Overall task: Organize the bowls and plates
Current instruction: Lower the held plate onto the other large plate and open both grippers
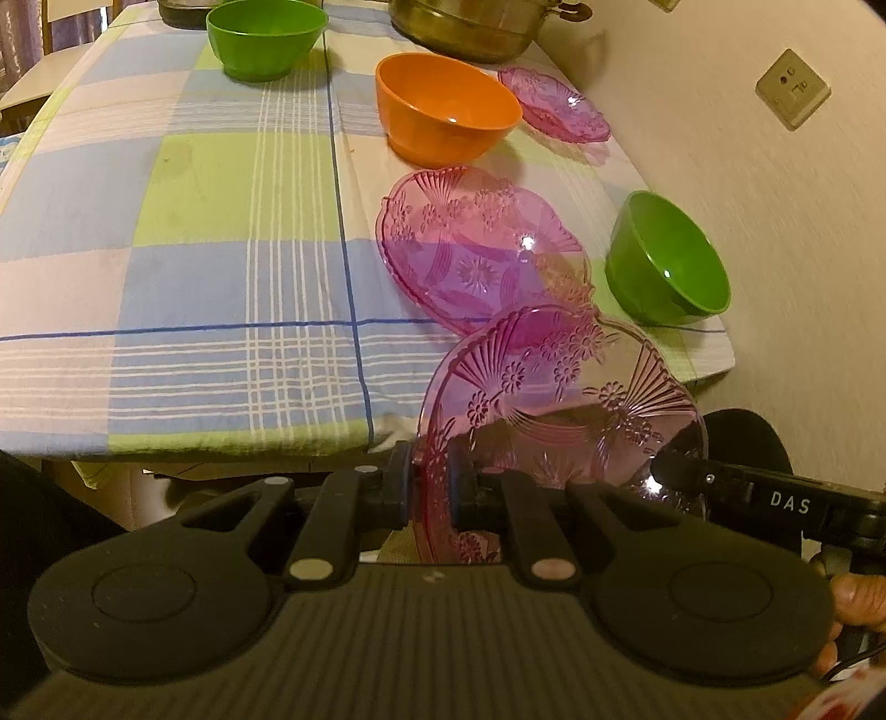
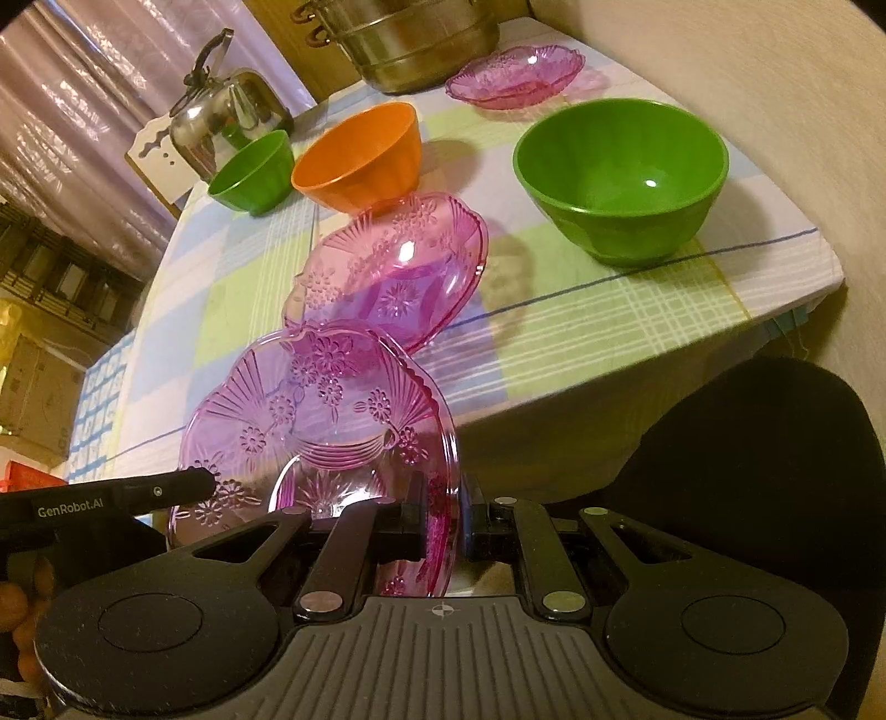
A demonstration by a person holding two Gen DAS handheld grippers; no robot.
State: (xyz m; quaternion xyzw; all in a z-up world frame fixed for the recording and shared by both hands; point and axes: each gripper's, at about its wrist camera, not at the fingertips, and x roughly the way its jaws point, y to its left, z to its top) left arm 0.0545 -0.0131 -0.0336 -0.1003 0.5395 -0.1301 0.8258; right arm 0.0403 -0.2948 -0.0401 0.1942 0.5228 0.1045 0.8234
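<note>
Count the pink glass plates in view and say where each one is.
3. One pink plate is held off the near table edge by both the left gripper and the right gripper. A second lies before the orange bowl. A third lies by the metal pot.

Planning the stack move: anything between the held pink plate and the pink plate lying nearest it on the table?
Nothing visible. The held plate, clamped at its rim by both hand-held grippers, left and right, sits just off the table edge; the table plate lies directly beyond, empty, with the orange bowl behind it.
</note>
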